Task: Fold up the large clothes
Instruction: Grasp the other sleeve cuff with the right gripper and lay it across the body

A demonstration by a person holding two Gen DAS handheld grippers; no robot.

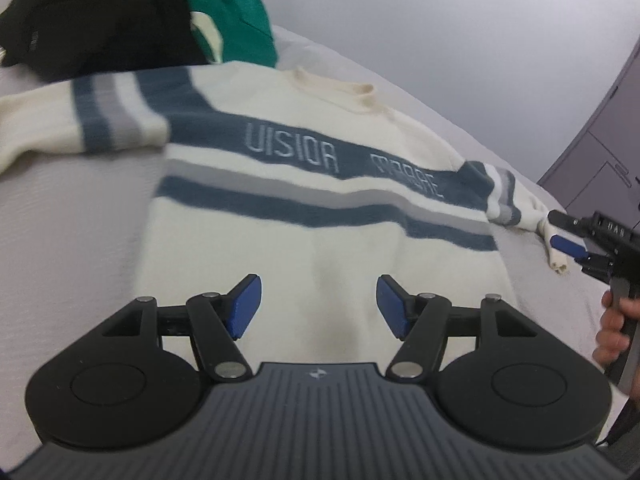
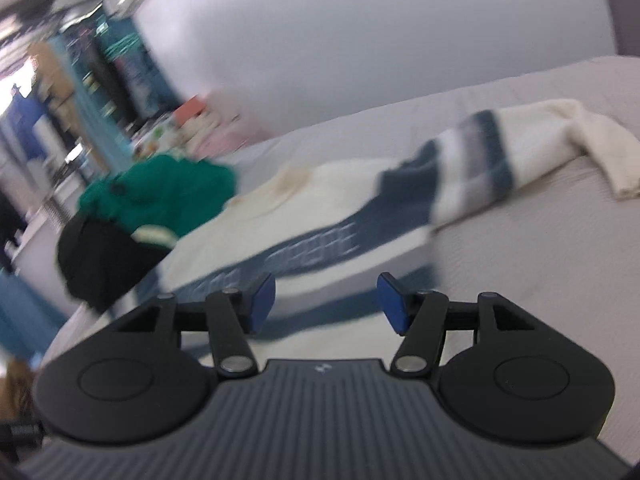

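Observation:
A cream sweater (image 1: pixel 320 216) with blue and grey stripes and lettering lies spread flat on a pale bed. Its left sleeve (image 1: pixel 60 120) stretches to the left, its right sleeve (image 1: pixel 516 208) to the right. My left gripper (image 1: pixel 319 308) is open and empty above the sweater's lower body. My right gripper (image 2: pixel 326 300) is open and empty, low over the sweater's body (image 2: pixel 304 216); in the left wrist view it (image 1: pixel 560 232) sits at the right sleeve's cuff. The right sleeve (image 2: pixel 520 152) trails off to the right in the right wrist view.
A black garment (image 1: pixel 100 20) and a green garment (image 1: pixel 236 8) are piled at the bed's far left corner, beside the sweater's shoulder. They also show in the right wrist view, black (image 2: pixel 104 256) and green (image 2: pixel 160 196). A grey cabinet (image 1: pixel 600 152) stands right of the bed.

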